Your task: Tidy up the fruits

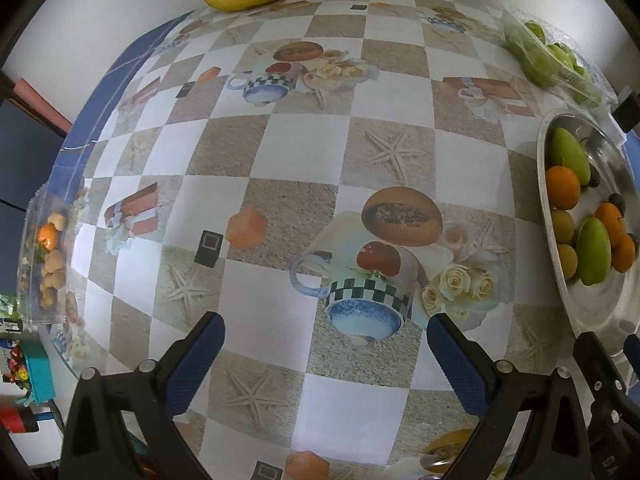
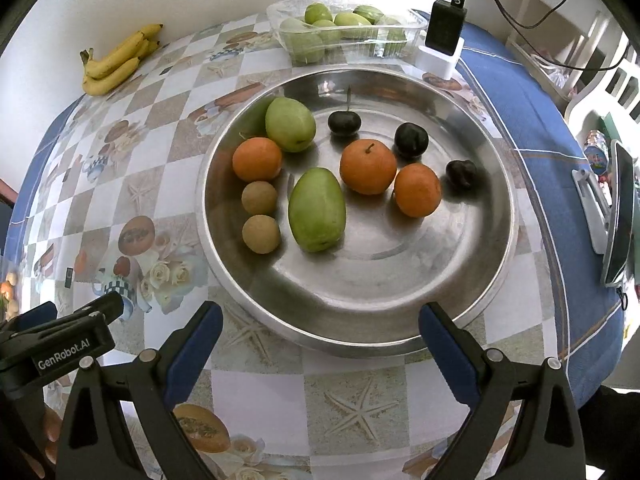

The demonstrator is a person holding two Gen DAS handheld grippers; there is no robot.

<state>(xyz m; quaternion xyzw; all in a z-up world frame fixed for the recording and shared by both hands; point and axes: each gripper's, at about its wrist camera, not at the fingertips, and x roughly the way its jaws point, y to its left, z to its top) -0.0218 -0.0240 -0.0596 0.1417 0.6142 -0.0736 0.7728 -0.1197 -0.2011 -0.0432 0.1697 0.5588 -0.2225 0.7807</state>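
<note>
A steel bowl (image 2: 460, 280) sits on the patterned tablecloth. Inside lie two green mangoes (image 2: 317, 210), three oranges (image 2: 368, 167), two small brown fruits (image 2: 261, 234) and three dark plums (image 2: 411, 140). My right gripper (image 2: 320, 320) is open just in front of the bowl's near rim, holding nothing. My left gripper (image 1: 326, 332) is open over bare tablecloth, with the same bowl (image 1: 580, 312) at its far right. A bunch of bananas (image 2: 114, 60) lies at the back left. A clear tray of green fruits (image 2: 344, 28) stands behind the bowl.
A black charger on a white base (image 2: 442, 40) stands behind the bowl at the right. A phone on a stand (image 2: 618, 216) is on the blue cloth at the far right. A clear box with small fruits (image 1: 50, 256) sits at the table's left edge.
</note>
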